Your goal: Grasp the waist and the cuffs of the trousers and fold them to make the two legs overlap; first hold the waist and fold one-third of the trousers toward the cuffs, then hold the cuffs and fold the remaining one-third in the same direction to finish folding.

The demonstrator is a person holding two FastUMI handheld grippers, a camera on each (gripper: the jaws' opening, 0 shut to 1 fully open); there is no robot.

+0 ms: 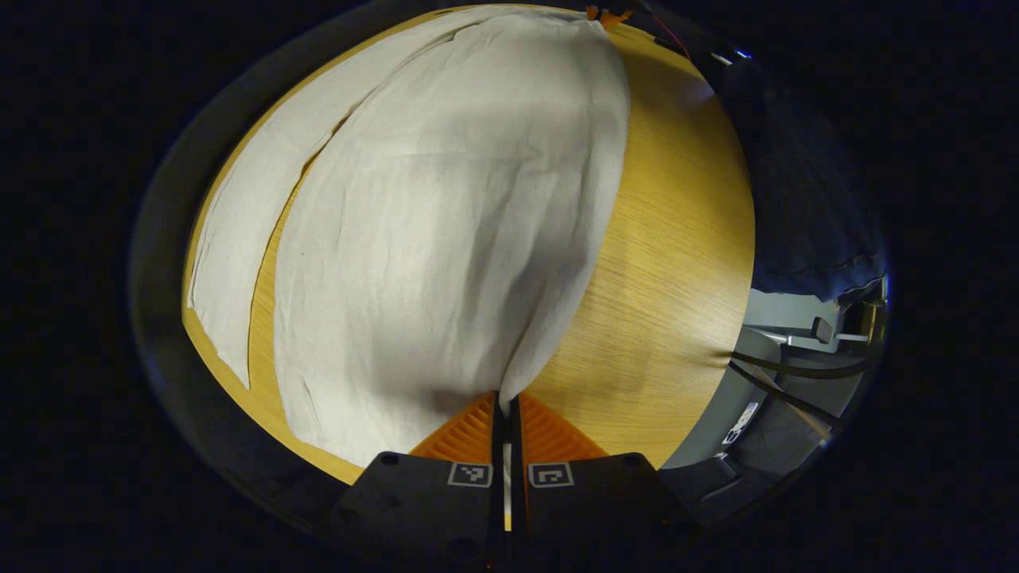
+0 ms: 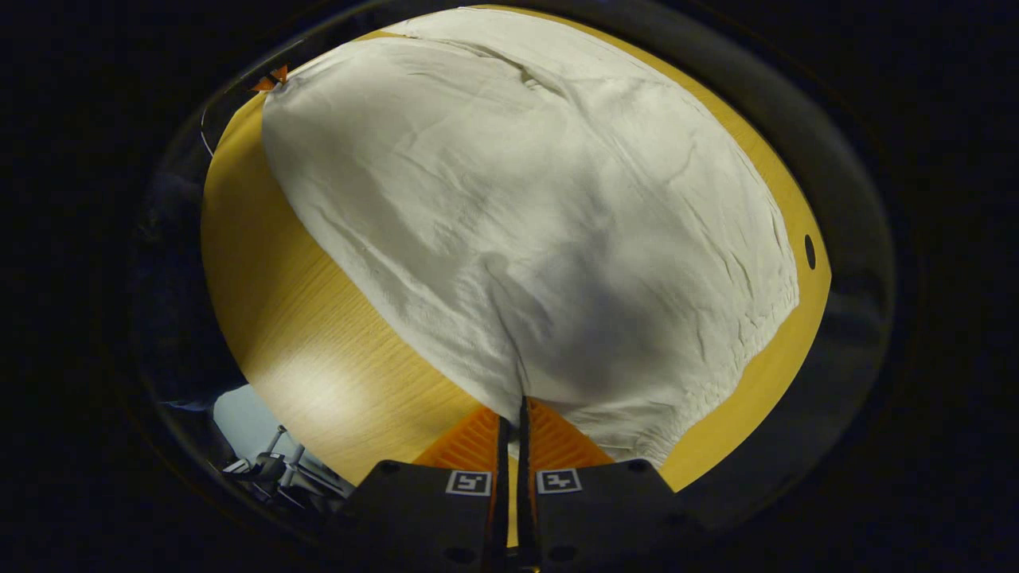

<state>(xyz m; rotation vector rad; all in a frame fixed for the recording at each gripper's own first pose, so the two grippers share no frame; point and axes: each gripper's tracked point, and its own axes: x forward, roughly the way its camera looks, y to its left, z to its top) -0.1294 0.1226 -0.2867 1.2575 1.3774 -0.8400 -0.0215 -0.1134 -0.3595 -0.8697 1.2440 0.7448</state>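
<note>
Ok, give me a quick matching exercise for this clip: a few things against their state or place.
Things:
1. left gripper
2. trousers
3. table
4. right gripper

States:
a. wooden, bare beside the cloth
b. shut on a cloth edge near the elastic waist
c. pale, one leg lifted above the other
d. shut on a cloth edge at the leg end

Pairs: 1-d, 2-c, 3-a, 4-b
</note>
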